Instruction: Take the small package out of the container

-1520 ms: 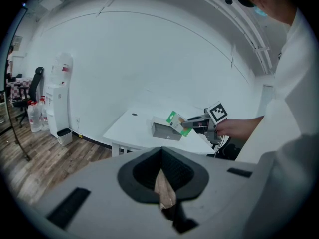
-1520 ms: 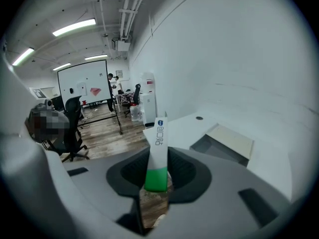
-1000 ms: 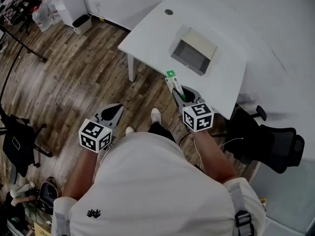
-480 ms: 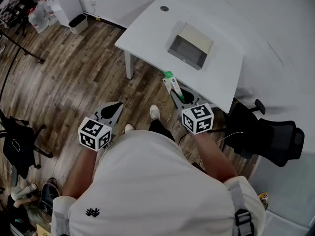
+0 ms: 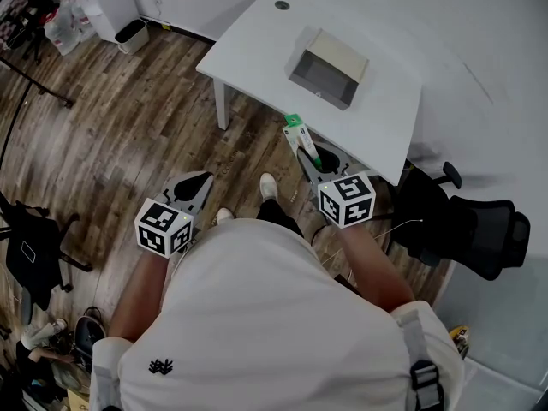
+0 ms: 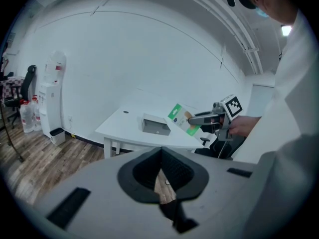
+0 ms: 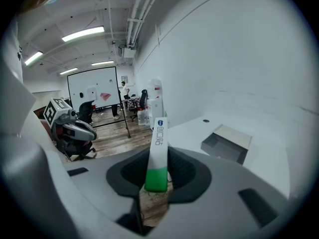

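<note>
Both table (image 5: 257,45) and container (image 5: 326,68) have slipped slightly up our head view. Nearest, our left gripper (image 5: 196,183) hangs with jaws together, empty. Our right gripper (image 5: 311,157) pinches the small package (image 5: 298,135) by its green end, above the floor (image 5: 128,101) just off the table's edge, apart from the open container.

Small package (image 7: 158,148) print unreadable (too small); black chair (image 5: 26,251) cut by edge.
</note>
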Demonstrator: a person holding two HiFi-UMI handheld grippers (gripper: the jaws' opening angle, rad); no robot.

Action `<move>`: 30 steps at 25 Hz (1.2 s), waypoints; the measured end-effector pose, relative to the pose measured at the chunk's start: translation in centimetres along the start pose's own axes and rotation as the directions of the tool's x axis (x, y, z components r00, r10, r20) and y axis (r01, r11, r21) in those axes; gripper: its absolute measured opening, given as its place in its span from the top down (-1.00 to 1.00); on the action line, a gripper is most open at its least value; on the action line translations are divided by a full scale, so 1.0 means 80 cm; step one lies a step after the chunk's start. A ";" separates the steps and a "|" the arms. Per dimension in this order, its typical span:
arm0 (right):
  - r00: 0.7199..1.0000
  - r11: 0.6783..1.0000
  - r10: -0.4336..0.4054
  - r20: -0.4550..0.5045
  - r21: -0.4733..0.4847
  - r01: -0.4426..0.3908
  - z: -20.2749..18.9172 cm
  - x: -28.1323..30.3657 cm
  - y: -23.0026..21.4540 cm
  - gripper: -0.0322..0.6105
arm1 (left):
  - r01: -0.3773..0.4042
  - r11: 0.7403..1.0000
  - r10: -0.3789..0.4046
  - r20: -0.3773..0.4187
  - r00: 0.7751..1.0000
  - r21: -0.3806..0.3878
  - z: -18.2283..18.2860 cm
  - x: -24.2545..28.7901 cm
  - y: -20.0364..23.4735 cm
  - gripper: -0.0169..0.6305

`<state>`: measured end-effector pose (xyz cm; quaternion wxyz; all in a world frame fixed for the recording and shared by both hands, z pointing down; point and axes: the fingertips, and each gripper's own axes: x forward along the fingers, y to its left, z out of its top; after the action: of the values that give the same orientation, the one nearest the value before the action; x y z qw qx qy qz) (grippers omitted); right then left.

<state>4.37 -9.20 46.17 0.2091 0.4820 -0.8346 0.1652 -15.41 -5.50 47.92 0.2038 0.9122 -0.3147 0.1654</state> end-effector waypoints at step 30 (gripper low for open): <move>1.000 1.000 0.005 -0.006 0.021 -0.005 -0.008 0.001 -0.006 0.62 | 0.002 1.000 -0.003 -0.037 0.999 -0.018 -0.010 0.008 -0.002 0.92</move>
<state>4.91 -9.15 46.80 0.2064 0.4814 -0.8335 0.1759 -14.92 -5.34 48.84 0.2180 0.9075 -0.3112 0.1791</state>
